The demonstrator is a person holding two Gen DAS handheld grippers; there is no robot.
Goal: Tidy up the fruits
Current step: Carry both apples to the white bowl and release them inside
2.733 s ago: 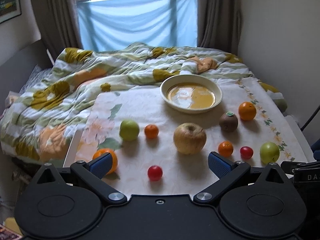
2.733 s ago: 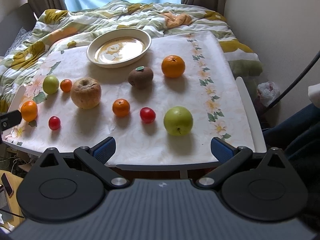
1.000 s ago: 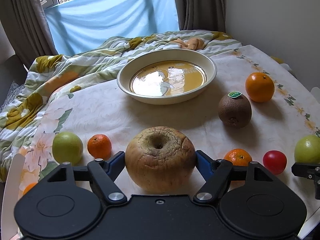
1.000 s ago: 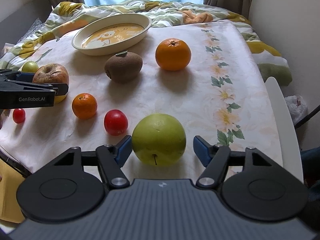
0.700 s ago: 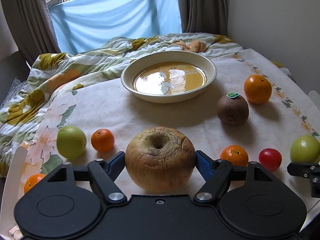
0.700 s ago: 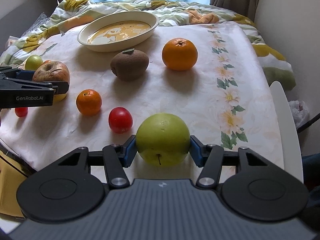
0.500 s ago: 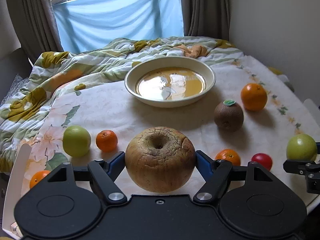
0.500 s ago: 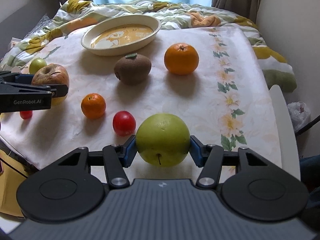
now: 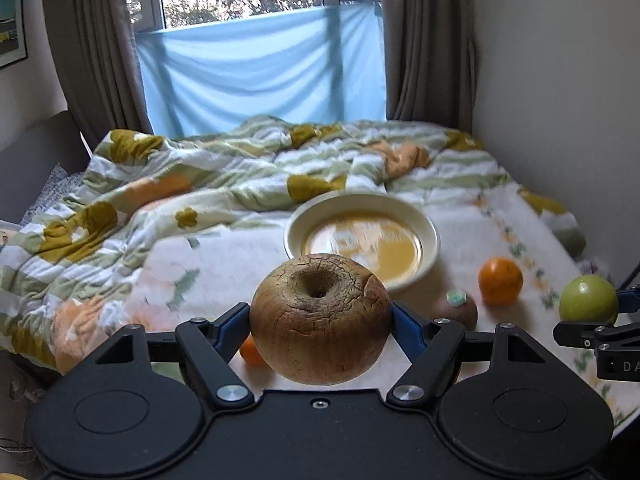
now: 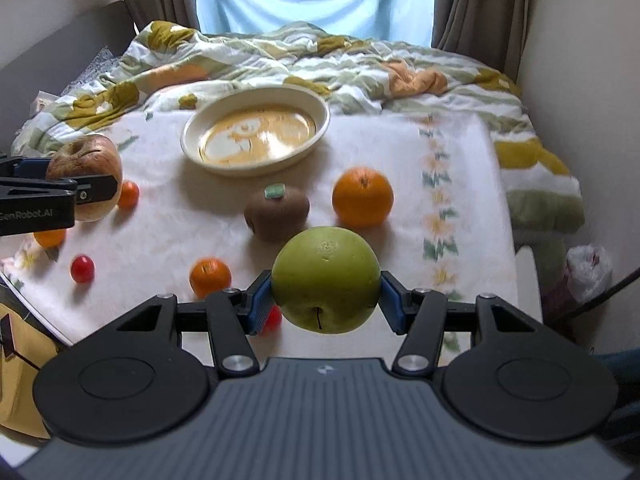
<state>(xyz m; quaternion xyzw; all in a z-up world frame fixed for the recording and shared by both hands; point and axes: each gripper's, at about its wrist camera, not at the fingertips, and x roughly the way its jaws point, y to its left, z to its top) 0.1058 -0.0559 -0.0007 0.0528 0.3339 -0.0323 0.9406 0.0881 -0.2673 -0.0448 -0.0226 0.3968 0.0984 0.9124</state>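
Floral cloth covers the worktop [image 10: 460, 184], with a rumpled quilt [image 10: 248, 56] and a blue-draped window [image 9: 260, 68] beyond it. At the left, the left gripper [image 9: 320, 322] has its jaws clenched on the wrinkled brown apple [image 9: 320, 316], held off the cloth with its stem hollow up and tipped toward the camera, the cream bowl [image 10: 256, 162] just beyond. Right of it, past the kiwi [image 10: 277, 213] and orange [image 10: 362, 196], the right gripper [image 10: 326, 300] grasps the green apple [image 10: 326, 280] above the near edge, stem pointing down and near.
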